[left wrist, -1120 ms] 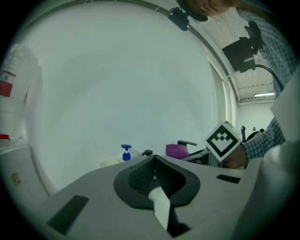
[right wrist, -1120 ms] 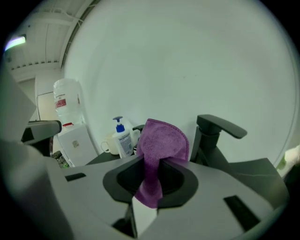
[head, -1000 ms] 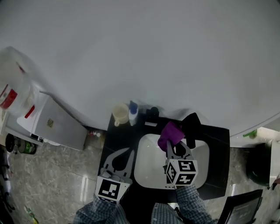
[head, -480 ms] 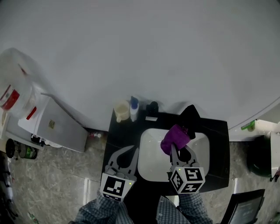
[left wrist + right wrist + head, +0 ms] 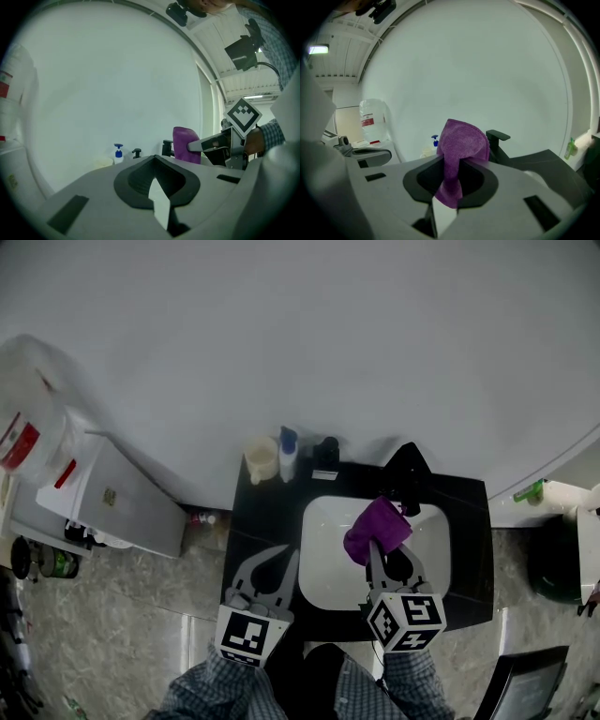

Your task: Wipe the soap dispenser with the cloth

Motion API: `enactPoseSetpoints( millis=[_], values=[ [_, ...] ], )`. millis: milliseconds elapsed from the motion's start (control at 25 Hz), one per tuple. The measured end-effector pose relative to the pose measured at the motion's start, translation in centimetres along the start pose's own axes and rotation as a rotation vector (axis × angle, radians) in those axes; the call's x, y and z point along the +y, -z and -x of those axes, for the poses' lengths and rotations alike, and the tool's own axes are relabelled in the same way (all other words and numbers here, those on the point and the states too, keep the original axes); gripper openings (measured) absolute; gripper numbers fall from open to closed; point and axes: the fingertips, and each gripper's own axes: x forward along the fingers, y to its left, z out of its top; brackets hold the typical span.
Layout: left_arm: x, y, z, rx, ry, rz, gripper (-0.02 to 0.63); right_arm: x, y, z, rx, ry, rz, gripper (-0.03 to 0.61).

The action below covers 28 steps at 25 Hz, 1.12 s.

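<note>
Standing against a plain white wall (image 5: 300, 352), the black countertop (image 5: 253, 521) carries a white basin (image 5: 323, 563), with grey stone-pattern floor (image 5: 112, 615) to its left. The soap dispenser (image 5: 288, 457), a blue-capped pump bottle, stands upright at the counter's rear left, just beside a cream cup (image 5: 261, 460) and well apart from both tools. The right gripper (image 5: 380, 547) is clenched on the purple cloth (image 5: 375, 526) above the basin, near the black faucet (image 5: 410, 474); the left gripper (image 5: 277, 559), jaws together and empty, hovers over the counter's front left.
</note>
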Motion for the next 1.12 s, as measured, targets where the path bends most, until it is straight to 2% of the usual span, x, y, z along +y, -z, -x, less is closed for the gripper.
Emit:
enactPoseSetpoints(
  millis=[240,400,560,800,960,1120],
  values=[
    [-0.2,-0.6,2.6,-0.05,-0.064,0.014,0.002,0.4,-0.2,1.9,-0.018,-0.019,0.03,0.075],
    [-2.5,-0.2,4.9,-0.035,-0.076,-0.003,0.002,0.7,0.2,4.8,-0.044,-0.037,0.033,0.075],
    [-6.0,0.3,7.4,-0.041,-0.084,-0.005,0.002,0.5,1.5,9.4,-0.076,-0.054,0.028,0.075],
    [-13.1,1.8,11.3,-0.019,-0.054,-0.019,0.002,-1.0,4.8,17.5,-0.09,-0.034,0.011,0.075],
    [-17.2,2.4,13.7,-0.054,-0.049,0.02,0.002,-1.4,6.7,22.4,-0.106,-0.039,0.013,0.075],
    [-20.2,2.8,16.8,-0.06,-0.062,0.02,0.002,-1.0,8.1,26.4,-0.123,-0.048,0.004,0.075]
  ],
)
